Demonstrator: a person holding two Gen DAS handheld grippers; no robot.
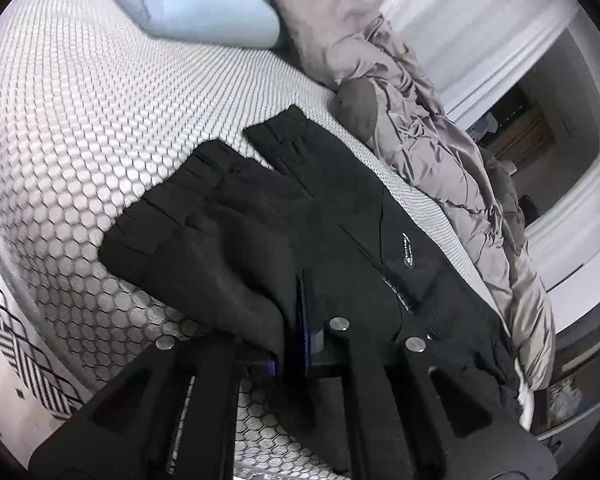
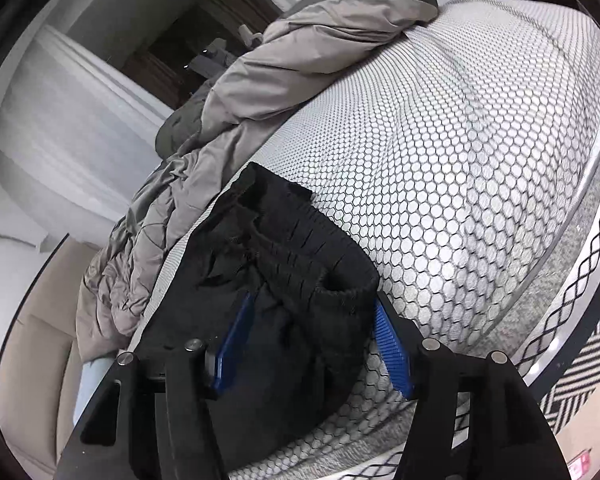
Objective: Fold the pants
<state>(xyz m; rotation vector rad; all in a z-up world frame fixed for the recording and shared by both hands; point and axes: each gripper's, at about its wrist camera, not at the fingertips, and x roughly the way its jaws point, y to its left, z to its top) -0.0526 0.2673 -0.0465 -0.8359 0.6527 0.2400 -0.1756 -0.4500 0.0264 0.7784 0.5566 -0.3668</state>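
Black pants [image 1: 308,216] lie on a white honeycomb-patterned mattress [image 1: 80,120], legs fanned toward the far side, a small white logo on one panel. My left gripper [image 1: 298,300] is shut on a fold of the pants fabric near the waist end. In the right wrist view the pants [image 2: 292,264] show a bunched elastic waistband. My right gripper [image 2: 312,312] is open, its blue pads either side of the waistband, one fingertip [image 2: 240,312] resting on the cloth.
A crumpled grey duvet [image 1: 428,152] lies along the mattress's far edge, also in the right wrist view [image 2: 260,80]. A pale blue pillow [image 1: 196,0] sits at the head. A black-and-white patterned rug [image 2: 580,360] lies beside the bed.
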